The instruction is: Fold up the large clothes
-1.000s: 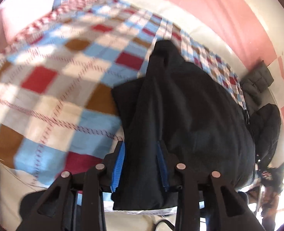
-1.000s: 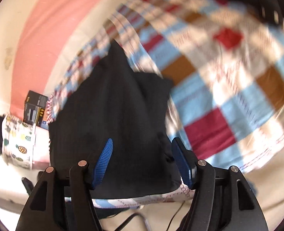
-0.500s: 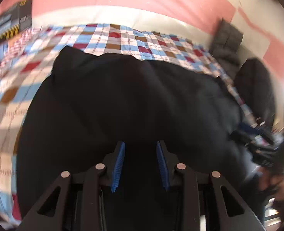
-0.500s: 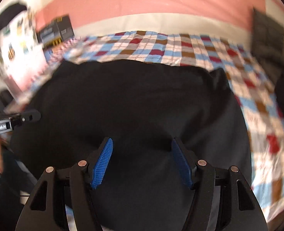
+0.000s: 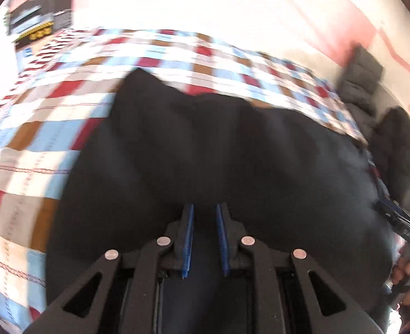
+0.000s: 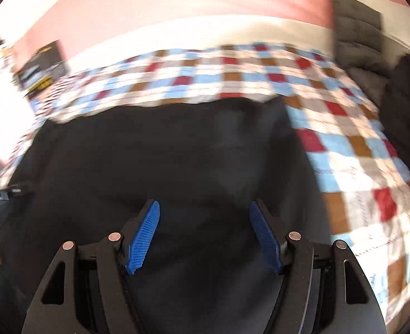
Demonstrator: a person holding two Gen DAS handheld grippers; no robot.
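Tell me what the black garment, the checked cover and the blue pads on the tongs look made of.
Black garment: soft matte cloth, maybe fleece or knit; it drapes without shine.
Checked cover: woven or quilted fabric, matte, with stitch lines.
Blue pads: probably ribbed rubber or plastic, judging by the fine ridges.

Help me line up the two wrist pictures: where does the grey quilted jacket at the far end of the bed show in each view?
Left wrist view: the grey quilted jacket sits at the upper right, against the pink wall, past the checked bedspread.
Right wrist view: the jacket is again at the upper right, beyond the bedspread.
Shared landmark: the black box with yellow print, upper left in both.
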